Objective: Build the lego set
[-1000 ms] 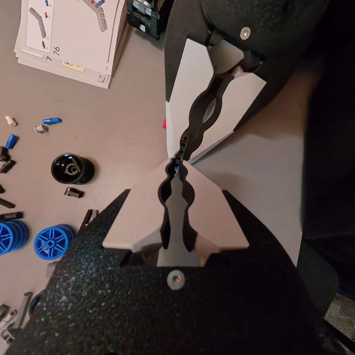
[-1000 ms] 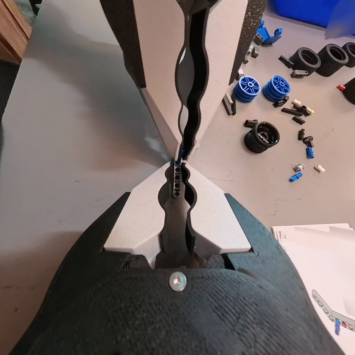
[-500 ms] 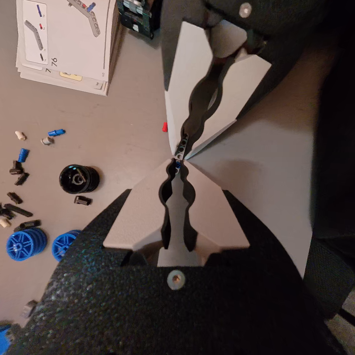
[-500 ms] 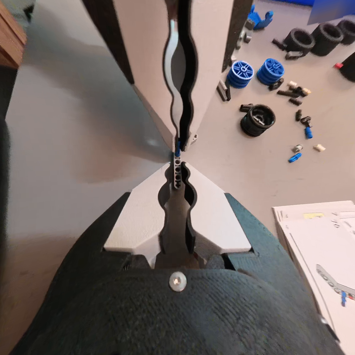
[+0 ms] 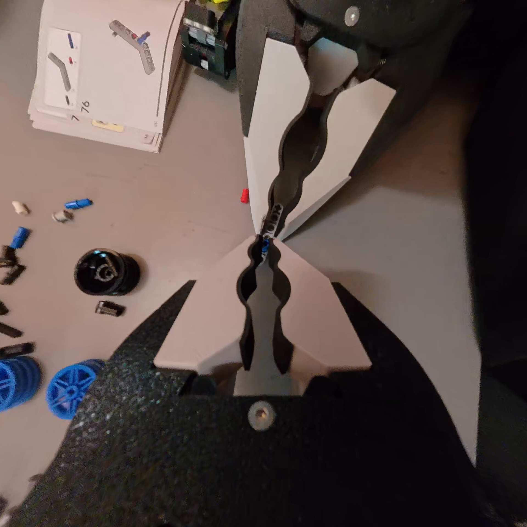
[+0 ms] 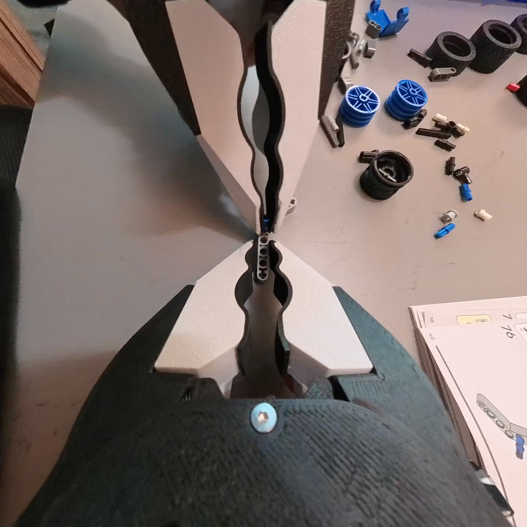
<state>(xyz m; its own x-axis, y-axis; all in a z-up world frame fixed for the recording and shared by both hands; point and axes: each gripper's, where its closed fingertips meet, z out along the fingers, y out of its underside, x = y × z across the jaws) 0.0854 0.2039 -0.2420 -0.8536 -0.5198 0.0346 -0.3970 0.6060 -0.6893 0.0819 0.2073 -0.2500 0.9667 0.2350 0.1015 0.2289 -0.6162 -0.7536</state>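
Note:
My two grippers meet tip to tip above the grey table (image 5: 182,199). My left gripper (image 5: 263,242) is shut on a small blue pin (image 5: 265,246), which pokes out of its fingertips. My right gripper (image 6: 263,242) is shut on a grey beam with holes (image 6: 263,259), held edge-on between its pads. In the left wrist view the beam (image 5: 273,222) sticks out of the right gripper, which comes in from above. In the right wrist view the blue pin (image 6: 266,221) points at the beam's end hole and nearly touches it.
An open instruction booklet (image 5: 108,74) lies on the table, also in the right wrist view (image 6: 479,370). Loose parts lie about: a black wheel hub (image 5: 107,272), blue wheels (image 6: 359,104), black tyres (image 6: 453,51), a small red piece (image 5: 244,196), and several small pins. The tips of both grippers are at nearly the same place. From either gripper's tips it is about 10 cm to the black wheel hub (image 5: 107,272). The right camera catches it too, in the right wrist view (image 6: 387,168).
Both grippers keep their grasp and stay tip to tip. They have turned and shifted a little over the table, and the left gripper now lines up straighter with the beam's end.

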